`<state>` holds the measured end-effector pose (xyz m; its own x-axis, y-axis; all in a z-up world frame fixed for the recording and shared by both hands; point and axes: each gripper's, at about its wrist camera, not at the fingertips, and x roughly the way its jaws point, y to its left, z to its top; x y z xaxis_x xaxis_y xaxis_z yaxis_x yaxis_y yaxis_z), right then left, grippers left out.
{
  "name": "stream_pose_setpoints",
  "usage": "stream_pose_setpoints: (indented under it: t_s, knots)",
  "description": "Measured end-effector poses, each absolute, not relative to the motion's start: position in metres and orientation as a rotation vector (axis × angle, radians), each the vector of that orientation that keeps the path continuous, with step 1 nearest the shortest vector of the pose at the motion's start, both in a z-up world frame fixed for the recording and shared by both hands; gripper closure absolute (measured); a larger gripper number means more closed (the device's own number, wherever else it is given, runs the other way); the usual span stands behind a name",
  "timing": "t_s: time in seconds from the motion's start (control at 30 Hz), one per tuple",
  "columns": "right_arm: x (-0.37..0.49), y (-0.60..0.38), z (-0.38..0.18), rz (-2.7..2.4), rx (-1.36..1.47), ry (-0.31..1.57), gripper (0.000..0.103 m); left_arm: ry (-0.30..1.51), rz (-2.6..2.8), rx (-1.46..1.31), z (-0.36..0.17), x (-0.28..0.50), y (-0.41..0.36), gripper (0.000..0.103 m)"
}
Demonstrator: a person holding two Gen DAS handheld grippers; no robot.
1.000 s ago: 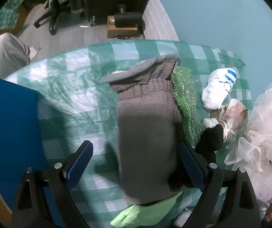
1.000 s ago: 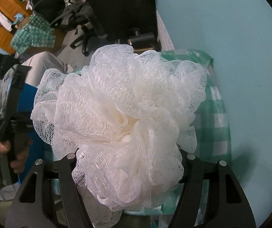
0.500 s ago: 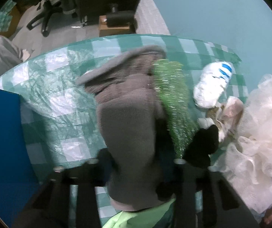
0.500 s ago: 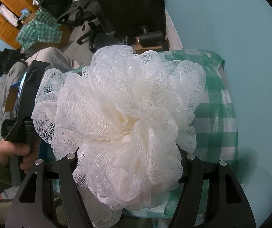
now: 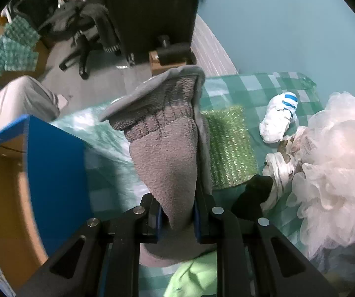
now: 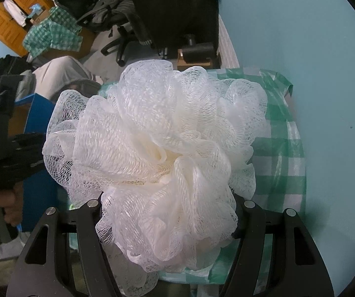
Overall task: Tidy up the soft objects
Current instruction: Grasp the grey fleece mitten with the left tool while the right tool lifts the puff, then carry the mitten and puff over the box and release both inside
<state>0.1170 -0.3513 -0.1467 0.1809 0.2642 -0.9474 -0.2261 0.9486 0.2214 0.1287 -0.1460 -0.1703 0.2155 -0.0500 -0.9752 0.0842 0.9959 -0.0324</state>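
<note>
The left gripper (image 5: 176, 219) has just been closing, and its blue-padded jaws now pinch the lower end of a thick grey terry-knit sock (image 5: 164, 146). The sock stands up between the two black fingers and fans away from the camera, its ribbed cuff folded open at the far end and lifted off the green-and-white checked plastic tablecloth (image 5: 254, 86).

Just to the right of the sock, flat on the cloth, lies a glittery green mesh scouring pad (image 5: 229, 148), its left edge hidden behind the sock. Beyond it, near the far right corner of the table, sits a crumpled white cloth with blue stripes (image 5: 279, 117). A small black fabric piece (image 5: 254, 195) rests beside the gripper's right finger, touching a rumpled whitish rag with brown marks (image 5: 284, 163). A lime-green cloth (image 5: 194, 274) shows below the gripper. To the left stands a blue-sided cardboard box (image 5: 56, 173), open at the top.

The right gripper (image 6: 167, 210) is clamped on a large white mesh bath pouf (image 6: 157, 156). The pouf bulges out between both fingers and fills most of the right wrist view, held above the tablecloth's right edge. In the left wrist view the same pouf appears at the far right edge. A person's hand (image 6: 4, 203) grips the handle of the left gripper at the left edge of the right wrist view.
</note>
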Motion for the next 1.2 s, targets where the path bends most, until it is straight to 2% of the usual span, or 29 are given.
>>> stream_pose_setpoints:
  t_s: [0.67,1.2]
  knots:
    - [0.104,-0.332,-0.134,0.392,-0.012,1.296,0.037,1.195,-0.06,0.005,-0.104,0.095,-0.114,0.084]
    - [0.097,-0.299,-0.11,0.449,-0.057,1.252,0.037,1.16,-0.034,-0.014,-0.079,0.057,-0.089,0.085]
